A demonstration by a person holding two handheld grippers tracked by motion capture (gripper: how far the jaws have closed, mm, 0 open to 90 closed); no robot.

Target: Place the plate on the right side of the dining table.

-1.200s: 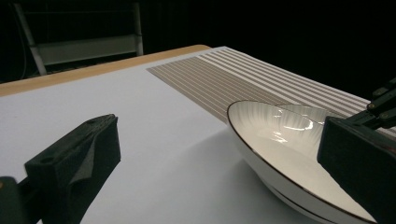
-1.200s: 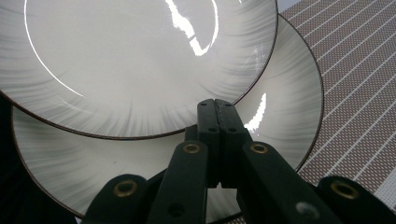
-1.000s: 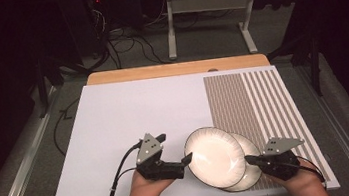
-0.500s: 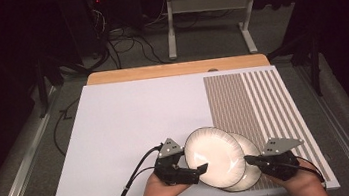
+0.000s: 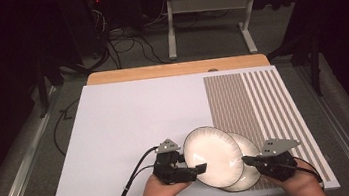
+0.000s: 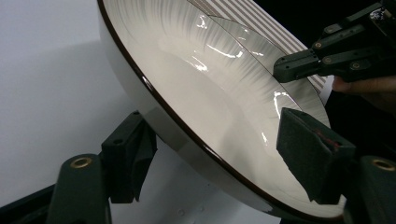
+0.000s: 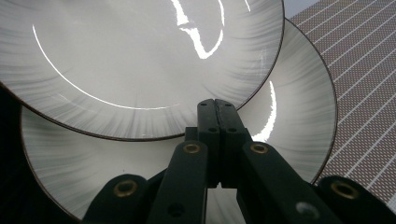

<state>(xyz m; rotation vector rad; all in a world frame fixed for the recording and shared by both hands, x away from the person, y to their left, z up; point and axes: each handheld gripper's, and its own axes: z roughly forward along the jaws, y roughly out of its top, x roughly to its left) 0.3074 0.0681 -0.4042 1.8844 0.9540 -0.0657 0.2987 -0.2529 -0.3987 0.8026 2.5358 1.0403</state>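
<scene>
The upper glossy white round plate with a thin dark rim (image 5: 213, 154) lies tilted across the lower matching plate (image 5: 250, 169) at the table's near edge, its left side lifted. Being round, it has no long axis; its face points up and toward the right. Your left gripper (image 6: 219, 154) has just been closing, rim between the pads, which aren't yet pressing. Your right gripper (image 7: 217, 140) is closed over the lower plate; whether it pinches that plate's rim can't be told. Next: finish clamping, then lift.

Your left tool (image 5: 197, 167) and right tool (image 5: 246, 160) are black, each topped with a grey three-cornered plate; brass-ringed pivots on the arms, dark foam pads (image 6: 310, 156), black cables trailing. Your forearms are unsleeved.
</scene>
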